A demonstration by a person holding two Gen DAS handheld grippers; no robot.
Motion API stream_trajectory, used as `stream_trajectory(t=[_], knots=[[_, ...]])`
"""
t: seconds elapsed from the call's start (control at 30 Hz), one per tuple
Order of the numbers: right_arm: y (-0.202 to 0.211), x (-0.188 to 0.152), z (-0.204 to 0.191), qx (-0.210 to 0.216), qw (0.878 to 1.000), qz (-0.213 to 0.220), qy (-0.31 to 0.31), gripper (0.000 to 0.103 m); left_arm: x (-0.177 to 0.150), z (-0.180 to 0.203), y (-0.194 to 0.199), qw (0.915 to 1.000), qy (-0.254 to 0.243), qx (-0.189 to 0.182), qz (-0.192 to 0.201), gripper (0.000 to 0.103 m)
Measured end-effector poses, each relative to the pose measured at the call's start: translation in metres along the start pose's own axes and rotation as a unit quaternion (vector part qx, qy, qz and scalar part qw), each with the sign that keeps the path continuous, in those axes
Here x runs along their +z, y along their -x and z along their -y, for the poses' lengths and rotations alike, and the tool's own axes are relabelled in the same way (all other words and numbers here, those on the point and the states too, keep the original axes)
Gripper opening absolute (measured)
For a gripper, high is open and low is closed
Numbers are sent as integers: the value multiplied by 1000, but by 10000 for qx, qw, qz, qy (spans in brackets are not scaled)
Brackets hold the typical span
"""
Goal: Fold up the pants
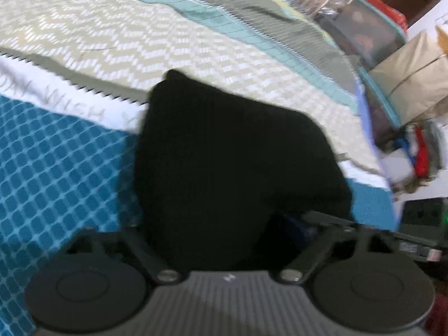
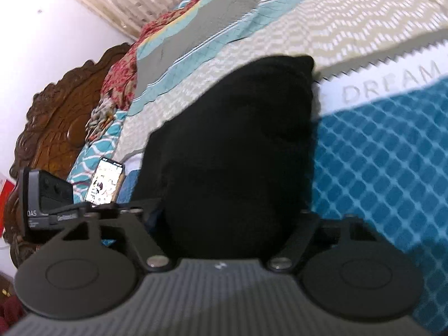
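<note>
Black, soft cloth: the pants [image 1: 238, 168] lie bunched in a compact dark heap on the bed [image 1: 56, 168], over the blue diamond-patterned part of the bedspread near its front edge, the heap's far end reaching the white lettered band and the beige zigzag panel. Nearest in each wrist view, the gripper: the left gripper [image 1: 226, 224] and the right gripper [image 2: 226, 218] both have the black cloth filling the gap between their linkages; fingertips are hidden against the dark fabric, so whether the jaws press on the cloth or stand free of it cannot be told. Handling, judged: light, limp, no stiffness, likely to sag and slide out of a shallow pinch; best taken at a corner or hem edge of the heap, both layers together. Beyond, left of the pants in the right wrist view, a lit phone [image 2: 105, 180] rests on the bedspread. Farthest, a carved wooden headboard [image 2: 56, 112] at the bed's head edge.
</note>
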State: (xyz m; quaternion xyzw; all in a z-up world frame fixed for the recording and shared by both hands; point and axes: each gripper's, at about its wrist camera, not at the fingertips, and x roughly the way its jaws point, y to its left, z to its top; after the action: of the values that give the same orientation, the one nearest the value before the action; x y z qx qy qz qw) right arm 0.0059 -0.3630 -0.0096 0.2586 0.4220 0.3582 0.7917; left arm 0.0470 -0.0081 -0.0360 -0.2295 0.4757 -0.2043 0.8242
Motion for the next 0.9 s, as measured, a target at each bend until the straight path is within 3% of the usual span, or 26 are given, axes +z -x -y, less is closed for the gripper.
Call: stream_trajectory(t=[0.2, 0.3, 0.43, 0.57, 0.7, 0.73, 0.8, 0.9], knots=[[17, 40, -21, 562, 9960, 659, 206, 62, 52, 28, 22, 9982, -283, -277, 457, 74], [8, 80, -30, 724, 9908, 1036, 481, 62, 100, 38, 24, 9946, -590, -146, 835, 74], [-26, 137, -25, 924, 9847, 1351, 604, 62, 168, 47, 2, 9884, -884, 298, 1201, 75], [-83, 180, 15, 933, 9867, 1316, 175, 62, 225, 24, -55, 9898, -724, 723, 997, 76], [-126, 195, 56, 393, 9950, 901, -184, 62, 243, -8, -114, 9903, -509, 1239, 356, 77], [-134, 195, 65, 204, 9967, 753, -233, 63, 242, -12, -127, 9871, -560, 1474, 282, 86], [-136, 189, 75, 259, 9966, 728, -270, 63, 238, -20, -138, 9861, -495, 1557, 289, 98], [-131, 181, 68, 202, 9965, 804, -77, 66, 235, -32, -133, 9905, -107, 1349, 254, 100]])
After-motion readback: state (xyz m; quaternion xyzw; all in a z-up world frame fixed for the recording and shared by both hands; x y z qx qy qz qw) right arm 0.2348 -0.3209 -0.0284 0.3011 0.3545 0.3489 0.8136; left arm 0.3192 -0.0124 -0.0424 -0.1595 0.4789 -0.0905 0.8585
